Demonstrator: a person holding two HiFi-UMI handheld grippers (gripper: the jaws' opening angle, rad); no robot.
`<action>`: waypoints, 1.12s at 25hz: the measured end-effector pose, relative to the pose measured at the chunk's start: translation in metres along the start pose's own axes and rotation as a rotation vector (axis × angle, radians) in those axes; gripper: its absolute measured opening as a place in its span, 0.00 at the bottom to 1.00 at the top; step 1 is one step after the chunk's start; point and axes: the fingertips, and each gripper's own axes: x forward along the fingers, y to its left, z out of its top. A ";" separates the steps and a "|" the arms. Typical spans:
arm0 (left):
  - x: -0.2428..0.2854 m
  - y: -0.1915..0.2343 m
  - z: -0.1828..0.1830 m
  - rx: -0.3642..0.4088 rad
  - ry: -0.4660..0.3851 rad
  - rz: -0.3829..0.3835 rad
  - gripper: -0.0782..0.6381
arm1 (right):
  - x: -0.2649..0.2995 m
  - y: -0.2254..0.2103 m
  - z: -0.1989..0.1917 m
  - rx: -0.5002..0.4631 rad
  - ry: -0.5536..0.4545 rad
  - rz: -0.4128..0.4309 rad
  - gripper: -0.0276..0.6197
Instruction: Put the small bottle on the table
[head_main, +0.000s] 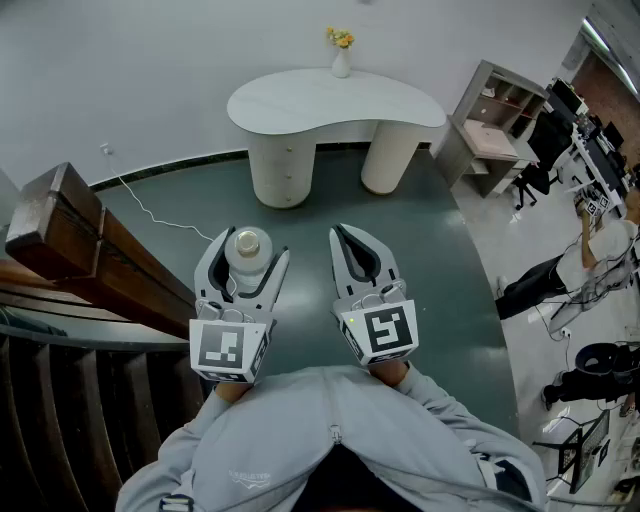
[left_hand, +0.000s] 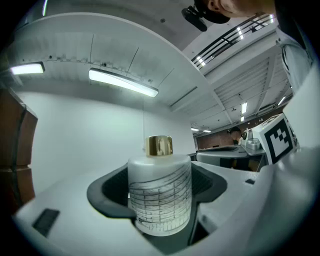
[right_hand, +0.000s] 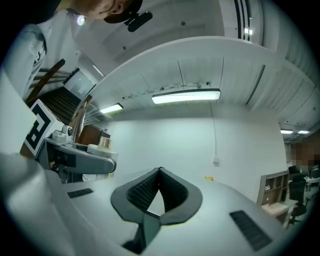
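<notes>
The small bottle (head_main: 247, 250) is white and round with a gold cap, and it stands upright between the jaws of my left gripper (head_main: 250, 245), held above the dark green floor. In the left gripper view the bottle (left_hand: 160, 192) fills the middle and the left gripper (left_hand: 160, 200) is shut on its sides. My right gripper (head_main: 343, 233) hovers beside it on the right, its tips together and nothing in them; the right gripper view shows the right gripper (right_hand: 160, 171) with its jaws meeting at a point. The white kidney-shaped table (head_main: 300, 100) stands well ahead of both.
A white vase with yellow flowers (head_main: 341, 55) sits at the table's far edge. A wooden stair railing (head_main: 70, 235) runs along my left. A white cable (head_main: 150, 210) trails over the floor. A grey shelf unit (head_main: 495, 125) and office desks with a person (head_main: 600, 240) are at the right.
</notes>
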 end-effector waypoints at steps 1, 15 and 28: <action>0.003 -0.003 0.000 -0.002 0.001 -0.001 0.57 | -0.001 -0.004 0.000 -0.001 0.001 0.000 0.08; 0.037 -0.030 0.000 -0.002 0.000 0.003 0.57 | -0.003 -0.046 -0.003 0.003 -0.040 0.005 0.08; 0.060 -0.035 -0.010 -0.015 -0.002 0.031 0.57 | 0.003 -0.062 -0.023 0.027 -0.025 0.055 0.08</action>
